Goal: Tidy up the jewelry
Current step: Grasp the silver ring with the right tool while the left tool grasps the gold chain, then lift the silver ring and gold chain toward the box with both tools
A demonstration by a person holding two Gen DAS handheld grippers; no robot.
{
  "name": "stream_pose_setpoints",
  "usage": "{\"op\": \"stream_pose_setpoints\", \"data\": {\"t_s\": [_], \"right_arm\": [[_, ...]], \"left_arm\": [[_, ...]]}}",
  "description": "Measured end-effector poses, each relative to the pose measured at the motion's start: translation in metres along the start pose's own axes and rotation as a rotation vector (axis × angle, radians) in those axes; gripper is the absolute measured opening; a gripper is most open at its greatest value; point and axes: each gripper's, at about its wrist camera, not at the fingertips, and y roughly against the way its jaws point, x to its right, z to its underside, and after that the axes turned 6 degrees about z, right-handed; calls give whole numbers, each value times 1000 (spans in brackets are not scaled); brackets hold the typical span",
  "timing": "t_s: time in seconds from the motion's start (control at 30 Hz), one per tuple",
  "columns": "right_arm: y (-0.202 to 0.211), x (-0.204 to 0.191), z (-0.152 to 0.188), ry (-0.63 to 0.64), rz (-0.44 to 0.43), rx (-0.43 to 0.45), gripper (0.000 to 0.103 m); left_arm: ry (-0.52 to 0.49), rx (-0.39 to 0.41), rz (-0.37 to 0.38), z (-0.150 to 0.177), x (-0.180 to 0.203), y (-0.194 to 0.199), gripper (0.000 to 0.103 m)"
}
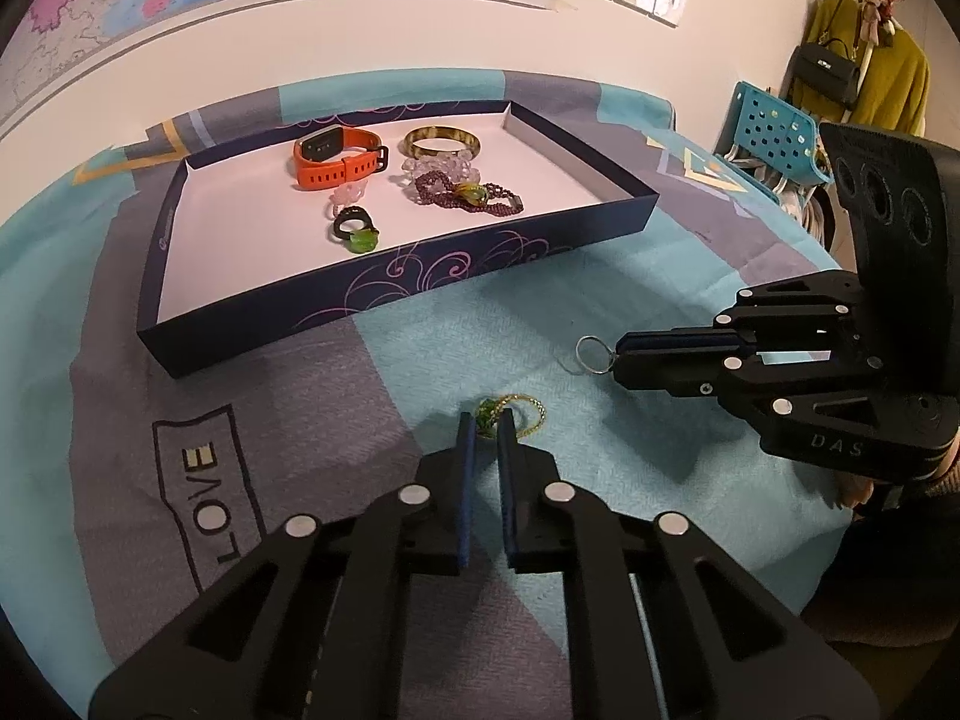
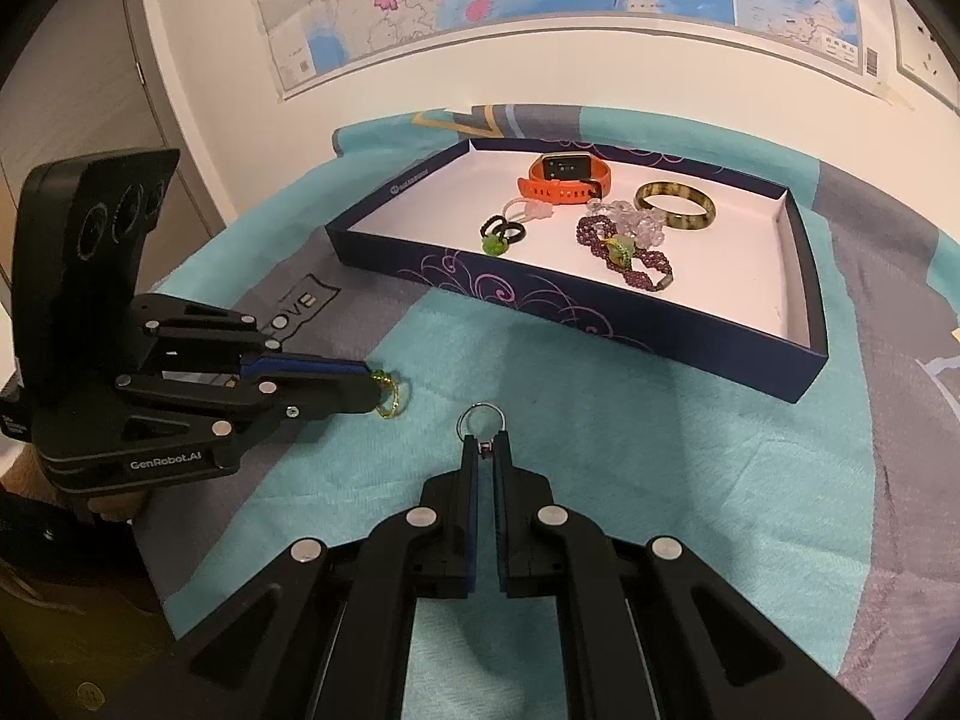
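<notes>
A dark blue tray [image 1: 474, 258] with a white floor lies on the bedspread; it also shows in the right wrist view [image 2: 600, 318]. In it lie an orange watch [image 1: 336, 159], a brown bangle [image 1: 441, 141], a purple bead bracelet [image 1: 468, 195], clear beads and a black ring with a green stone [image 1: 357, 231]. My left gripper [image 1: 485, 420] is shut on a gold chain with a green stone [image 1: 516, 414], low over the cloth. My right gripper [image 2: 485, 441] is shut on the clasp of a silver key ring [image 2: 480, 417], which also shows in the left wrist view [image 1: 593, 354].
The bedspread [image 1: 180, 390] is teal and grey with a "LOVE" print [image 1: 207, 486]. A wall with maps stands behind the tray. A blue chair [image 1: 774, 132] and hanging clothes are at the far right.
</notes>
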Motion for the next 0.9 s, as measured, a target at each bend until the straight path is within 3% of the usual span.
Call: {"op": "stream_pose_setpoints", "data": {"t_s": [0.9], "right_arm": [[9, 11, -7, -39, -12, 50, 3]], "left_arm": [[35, 46, -15, -6, -4, 13, 8]]}}
